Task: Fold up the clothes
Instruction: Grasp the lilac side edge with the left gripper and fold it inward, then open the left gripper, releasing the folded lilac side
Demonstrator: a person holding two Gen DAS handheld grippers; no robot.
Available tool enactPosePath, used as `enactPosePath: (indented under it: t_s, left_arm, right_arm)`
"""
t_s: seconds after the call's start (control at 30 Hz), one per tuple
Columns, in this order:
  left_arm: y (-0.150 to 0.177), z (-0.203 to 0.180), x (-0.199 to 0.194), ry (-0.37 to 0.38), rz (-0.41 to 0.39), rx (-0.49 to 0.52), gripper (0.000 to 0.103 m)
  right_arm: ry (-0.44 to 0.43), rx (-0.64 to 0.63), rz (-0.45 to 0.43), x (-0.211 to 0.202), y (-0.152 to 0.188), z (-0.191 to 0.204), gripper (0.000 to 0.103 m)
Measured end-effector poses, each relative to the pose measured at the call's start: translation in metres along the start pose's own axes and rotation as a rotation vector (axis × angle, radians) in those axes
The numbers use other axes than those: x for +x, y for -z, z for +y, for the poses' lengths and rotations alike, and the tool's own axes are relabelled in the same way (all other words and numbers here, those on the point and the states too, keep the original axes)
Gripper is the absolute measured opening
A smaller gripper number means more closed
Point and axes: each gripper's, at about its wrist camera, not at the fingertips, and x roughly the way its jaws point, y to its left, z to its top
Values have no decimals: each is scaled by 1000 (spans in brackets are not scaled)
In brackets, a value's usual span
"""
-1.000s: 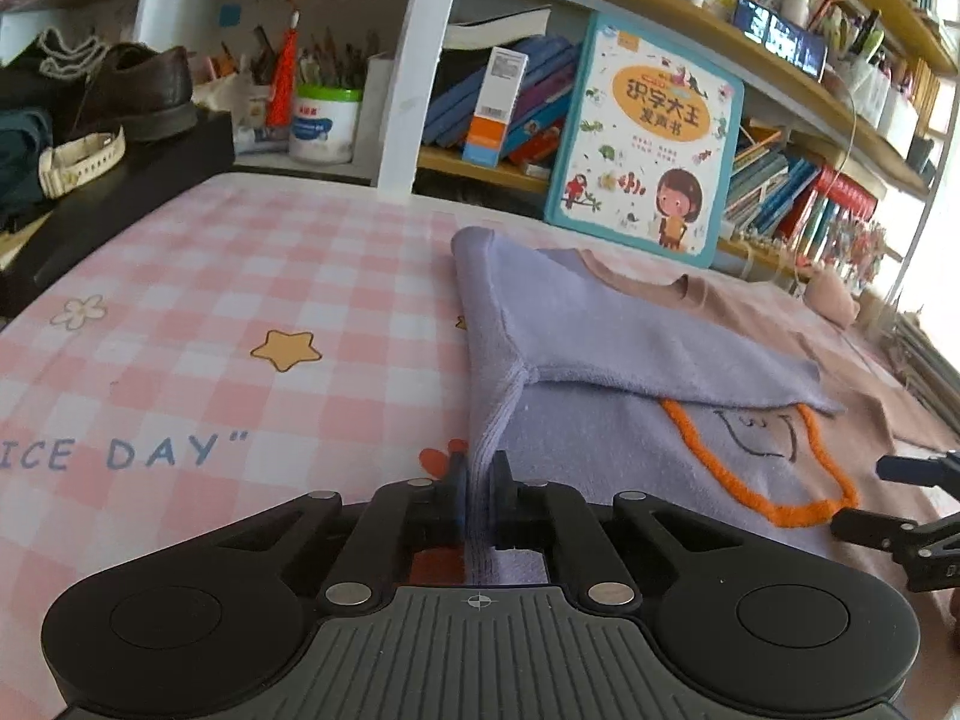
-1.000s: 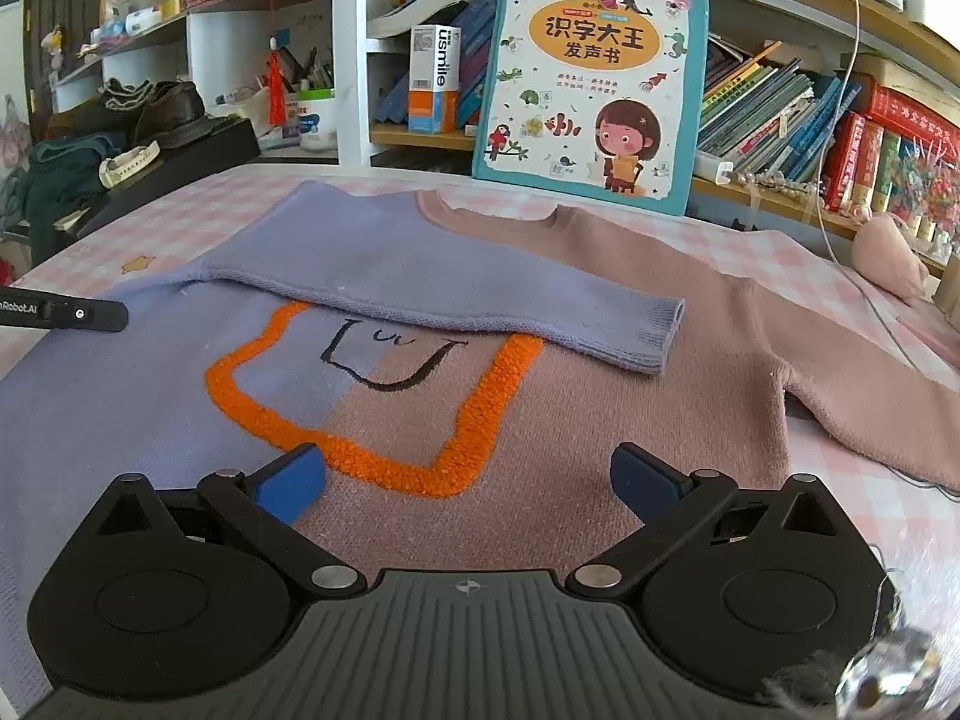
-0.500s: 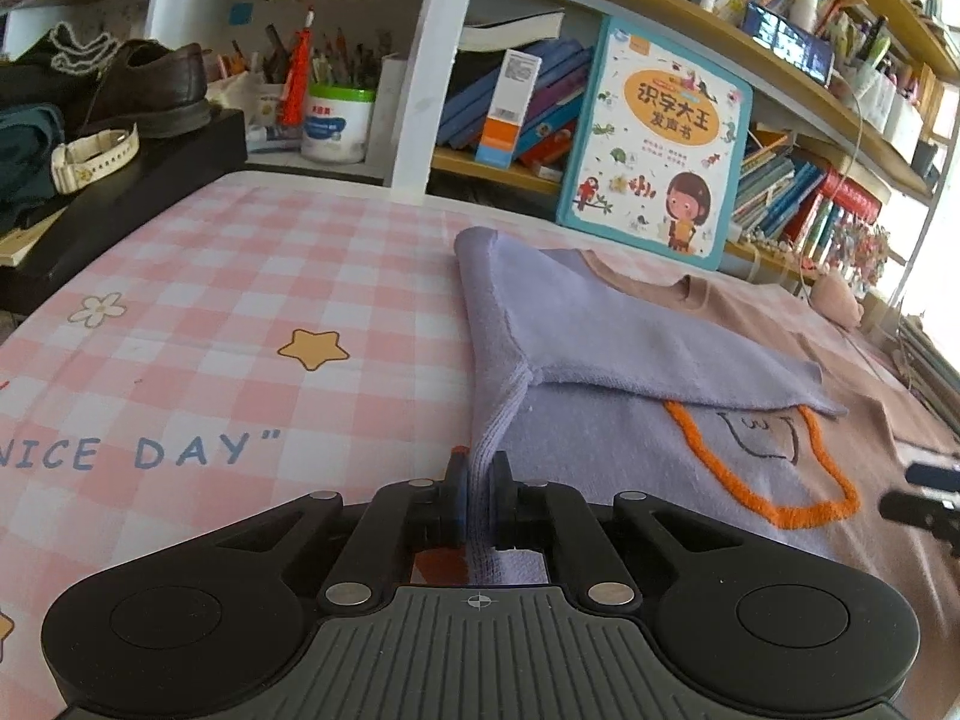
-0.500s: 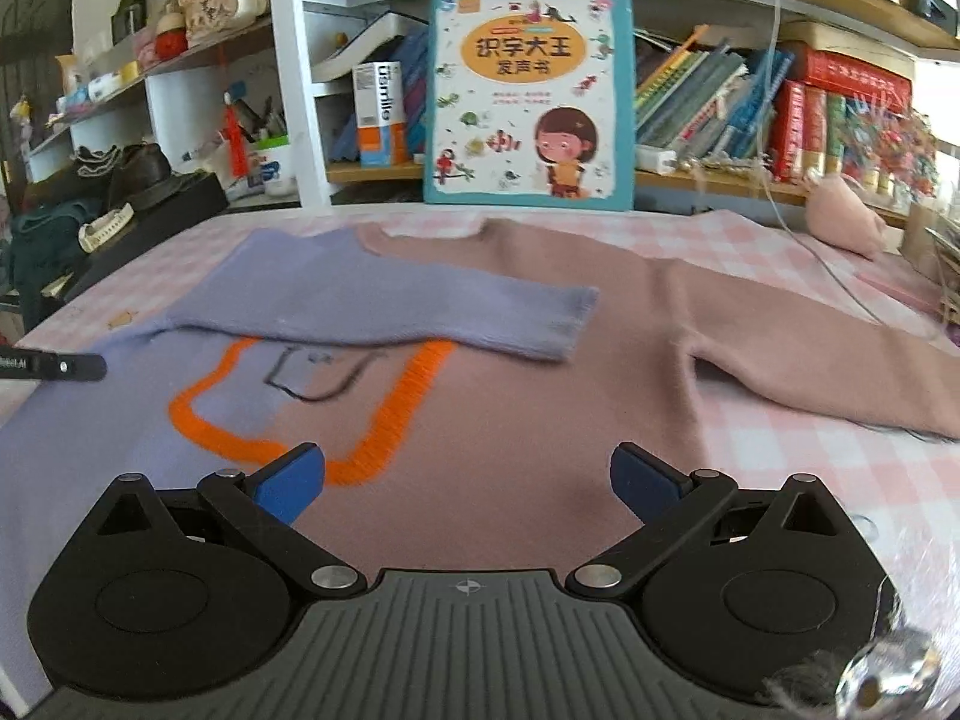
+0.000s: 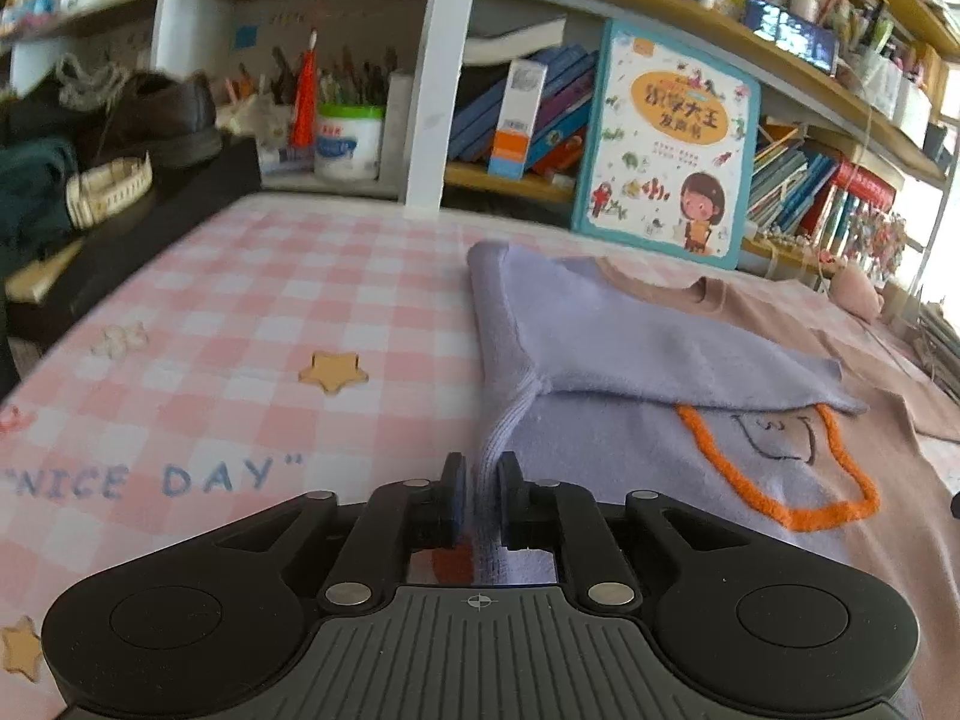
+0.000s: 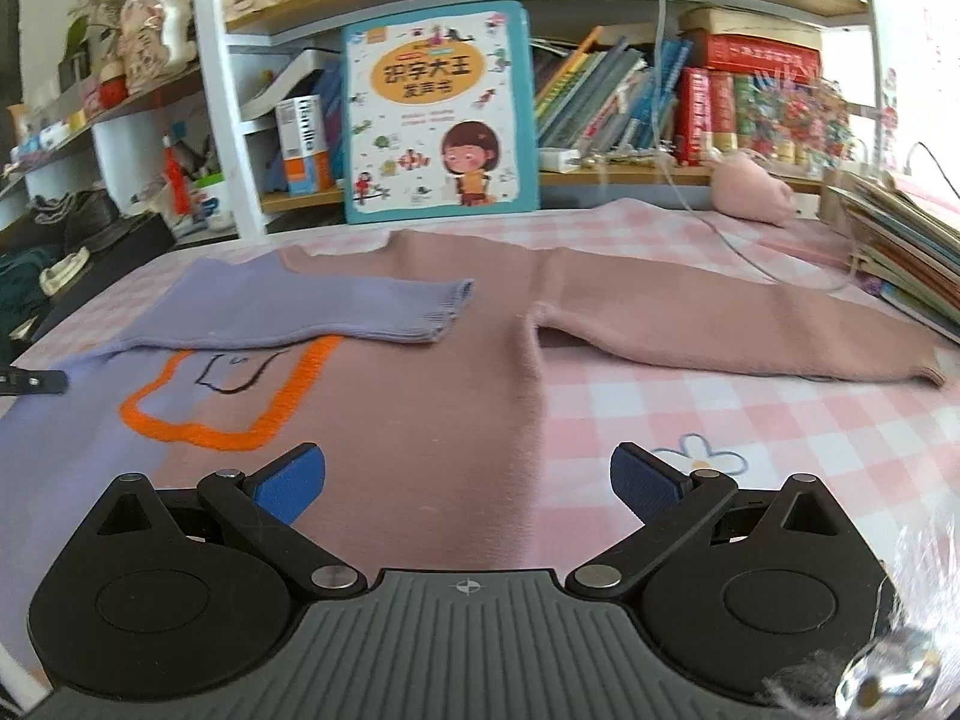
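A sweater, half lilac and half dusty pink with an orange outline on its chest (image 5: 630,450) (image 6: 420,420), lies flat on the pink checked tablecloth (image 5: 240,324). Its lilac sleeve (image 6: 312,309) is folded across the chest. The pink sleeve (image 6: 720,324) stretches out to the right. My left gripper (image 5: 480,480) is at the sweater's lilac side edge. Its jaws are opening, and a raised ridge of lilac fabric still stands between them, with a slit of gap beside the left pad. My right gripper (image 6: 468,480) hovers open over the pink lower body, with nothing between its fingers.
A children's book (image 6: 438,114) leans on the shelf behind the sweater. A black box with shoes (image 5: 120,222) stands at the left. A stack of books (image 6: 900,258), a pink plush (image 6: 750,186) and a thin cable lie at the right. Bare cloth (image 6: 720,420) shows under the pink sleeve.
The left jaws have parted a little around the lilac fabric they were pinching. The right gripper has slid right along the sweater's lower part, towards the pink sleeve.
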Motion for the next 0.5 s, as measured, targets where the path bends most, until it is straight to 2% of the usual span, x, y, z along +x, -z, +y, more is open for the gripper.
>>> enactPosePath:
  t_s: [0.07, 0.13, 0.23, 0.5]
  left_arm:
    - [-4, -7, -10, -17, -44, 36, 24]
    - [-8, -18, -23, -18, -99, 84, 46]
    - [-10, -35, -36, 13, -163, 156, 63]
    - [5, -78, -27, 157, -158, 306, 75]
  right_arm:
    - [7, 13, -5, -1, 1, -4, 102]
    - [14, 20, -6, -1, 2, -7, 102]
    - [22, 28, 1, -1, 4, -10, 102]
    - [60, 23, 24, -3, 5, -14, 102]
